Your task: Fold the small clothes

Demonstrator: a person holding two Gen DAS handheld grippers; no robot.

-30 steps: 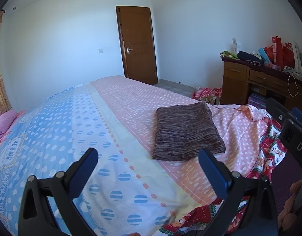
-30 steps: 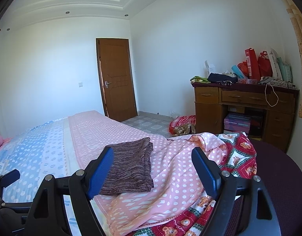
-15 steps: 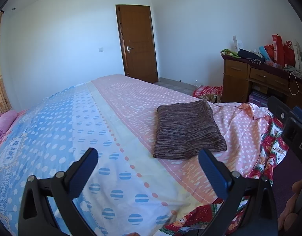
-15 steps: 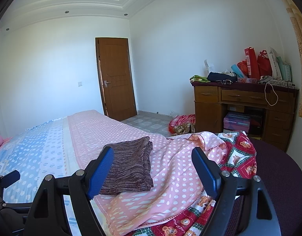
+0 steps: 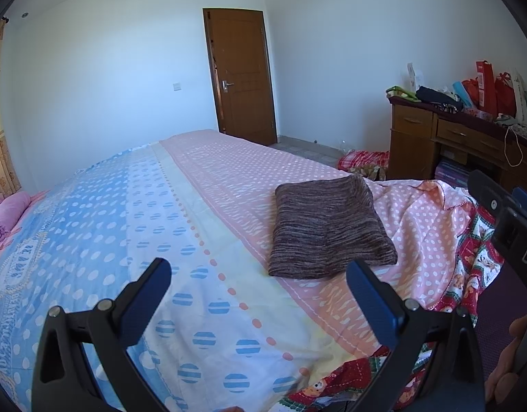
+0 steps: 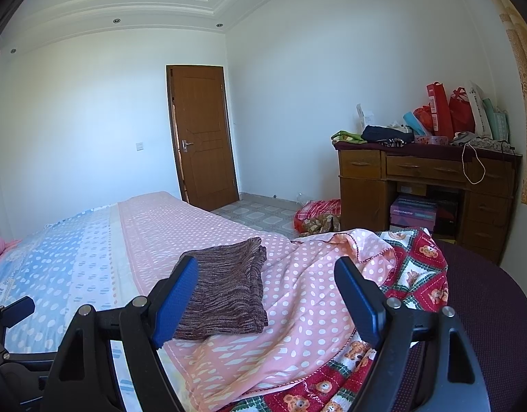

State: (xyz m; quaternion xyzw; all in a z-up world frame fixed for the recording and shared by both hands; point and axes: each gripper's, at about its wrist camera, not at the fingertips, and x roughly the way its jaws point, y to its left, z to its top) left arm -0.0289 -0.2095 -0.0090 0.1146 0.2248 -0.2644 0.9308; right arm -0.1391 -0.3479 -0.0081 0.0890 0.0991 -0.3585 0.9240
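A brown striped knit garment (image 5: 328,226) lies folded into a neat rectangle on the pink dotted part of the bed sheet (image 5: 229,178). My left gripper (image 5: 260,274) hovers open over the sheet, short of the garment and a little to its left, with nothing between its blue pads. In the right wrist view the same folded garment (image 6: 225,288) lies just past my open right gripper (image 6: 266,281), whose left blue pad (image 6: 175,304) overlaps its near left corner in the picture. Neither gripper touches the cloth.
The bed's near right corner shows a red bear-print quilt (image 6: 417,274) under the sheet. A dark purple round seat (image 6: 486,309) stands to the right. A wooden desk (image 6: 428,185) piled with bags stands by the wall, a red bundle (image 6: 318,214) on the floor, a brown door (image 6: 203,137) behind.
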